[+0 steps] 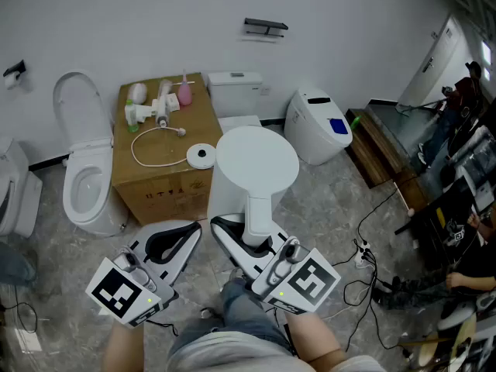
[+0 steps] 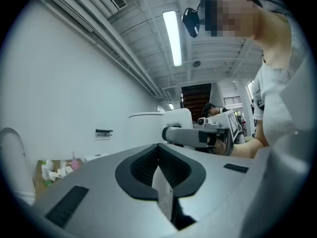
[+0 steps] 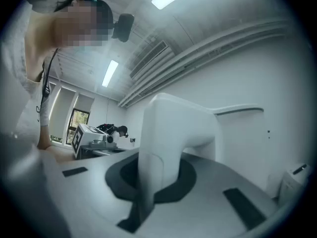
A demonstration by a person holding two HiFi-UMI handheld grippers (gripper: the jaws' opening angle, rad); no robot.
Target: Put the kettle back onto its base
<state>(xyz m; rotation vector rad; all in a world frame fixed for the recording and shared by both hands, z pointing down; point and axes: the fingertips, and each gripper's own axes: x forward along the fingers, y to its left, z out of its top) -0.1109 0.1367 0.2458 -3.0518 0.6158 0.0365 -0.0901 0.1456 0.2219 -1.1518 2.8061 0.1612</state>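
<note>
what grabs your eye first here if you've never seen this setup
A big white kettle fills the middle of the head view, gripped by its handle in the right gripper. Just beyond it, its round base lies on a cardboard box. An open toilet stands left of the box.

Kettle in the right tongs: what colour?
The kettle is plain white, lid and handle alike; the head view shows it best.
</note>
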